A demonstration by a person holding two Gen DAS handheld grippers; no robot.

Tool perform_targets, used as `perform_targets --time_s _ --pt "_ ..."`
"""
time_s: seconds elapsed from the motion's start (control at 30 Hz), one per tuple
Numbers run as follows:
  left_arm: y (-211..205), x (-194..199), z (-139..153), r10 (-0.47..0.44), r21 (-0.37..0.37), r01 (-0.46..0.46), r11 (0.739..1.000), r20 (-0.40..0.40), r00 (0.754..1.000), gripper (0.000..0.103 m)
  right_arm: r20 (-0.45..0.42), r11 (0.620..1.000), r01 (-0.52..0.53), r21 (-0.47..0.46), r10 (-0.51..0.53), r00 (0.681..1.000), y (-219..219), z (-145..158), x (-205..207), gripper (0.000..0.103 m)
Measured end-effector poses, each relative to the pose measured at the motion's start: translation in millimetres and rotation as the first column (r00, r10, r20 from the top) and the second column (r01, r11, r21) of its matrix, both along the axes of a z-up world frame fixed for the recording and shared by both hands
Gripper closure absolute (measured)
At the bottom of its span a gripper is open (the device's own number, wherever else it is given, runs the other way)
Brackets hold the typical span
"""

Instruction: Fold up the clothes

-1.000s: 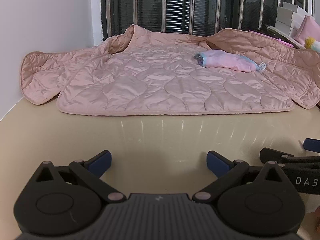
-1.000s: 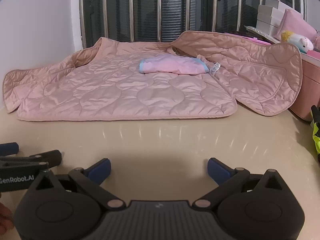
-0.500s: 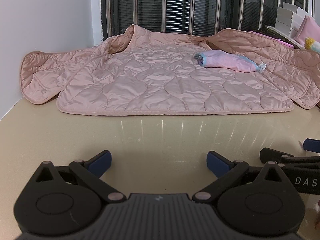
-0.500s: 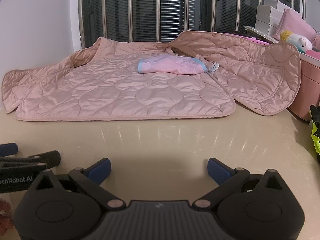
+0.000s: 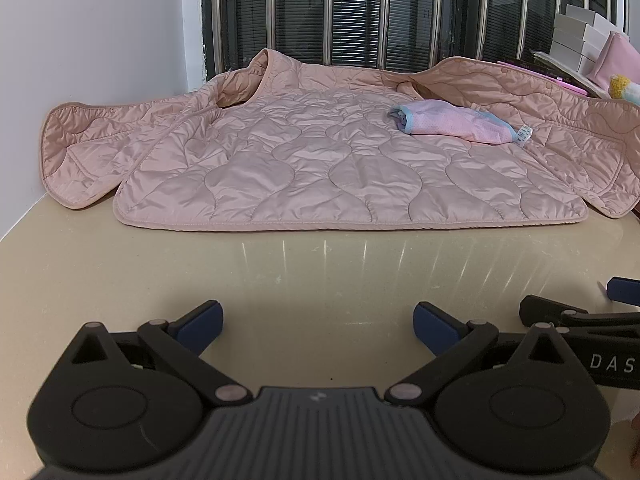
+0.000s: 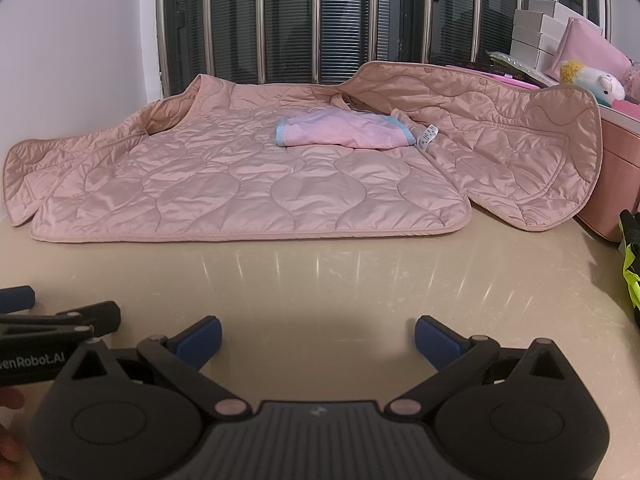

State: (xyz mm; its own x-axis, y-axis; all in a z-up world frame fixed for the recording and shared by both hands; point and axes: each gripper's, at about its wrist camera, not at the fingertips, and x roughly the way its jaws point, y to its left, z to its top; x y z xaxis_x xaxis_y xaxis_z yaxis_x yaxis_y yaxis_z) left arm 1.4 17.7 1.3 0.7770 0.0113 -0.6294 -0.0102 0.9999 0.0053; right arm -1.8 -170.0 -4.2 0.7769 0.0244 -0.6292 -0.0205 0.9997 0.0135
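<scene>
A pink quilted jacket [image 5: 320, 168] lies spread open on the beige table, back panel flat, its front flaps out to the left and right. It also shows in the right wrist view [image 6: 248, 184]. A small folded pink and blue garment [image 5: 452, 122] lies on the jacket's far right part; in the right wrist view this garment [image 6: 344, 134] sits near the middle. My left gripper [image 5: 318, 322] is open and empty, low over the bare table in front of the jacket. My right gripper [image 6: 318, 334] is open and empty, beside the left one.
A white wall [image 5: 100, 40] stands at the left and a barred window [image 5: 360, 12] behind. White boxes [image 6: 536, 36], a plush toy [image 6: 592, 80] and a pink box [image 6: 616, 168] stand at the right. A black and yellow item [image 6: 630, 264] lies at the table's right edge.
The right wrist view has shifted slightly right and closer to the jacket. The left gripper has barely moved. Both grippers stay open.
</scene>
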Motion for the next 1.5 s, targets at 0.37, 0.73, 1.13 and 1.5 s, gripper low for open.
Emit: perform_targets --time_s 0.37,0.73,1.13,1.5 --pt "0.0 -0.1 0.2 0.001 -0.002 -0.001 1.0 0.0 1.0 0.001 0.001 1.0 -0.003 0.0 0.003 1.0 -2.0 0.0 0.3 0.0" --pt "-0.9 -0.2 0.2 0.004 0.004 -0.004 1.0 -0.001 1.0 0.001 0.002 1.0 0.001 0.0 -0.001 1.0 -2.1 -0.1 0.8 0.0" --pt "-0.2 -0.2 0.3 0.008 -0.002 -0.008 1.0 -0.001 1.0 0.001 0.002 1.0 0.007 -0.001 -0.007 1.0 -0.8 -0.4 1.1 0.0" --pt "-0.6 -0.1 0.1 0.009 -0.002 -0.009 1.0 -0.001 1.0 0.001 0.002 1.0 0.007 0.0 -0.007 1.0 -1.0 -0.4 1.4 0.0"
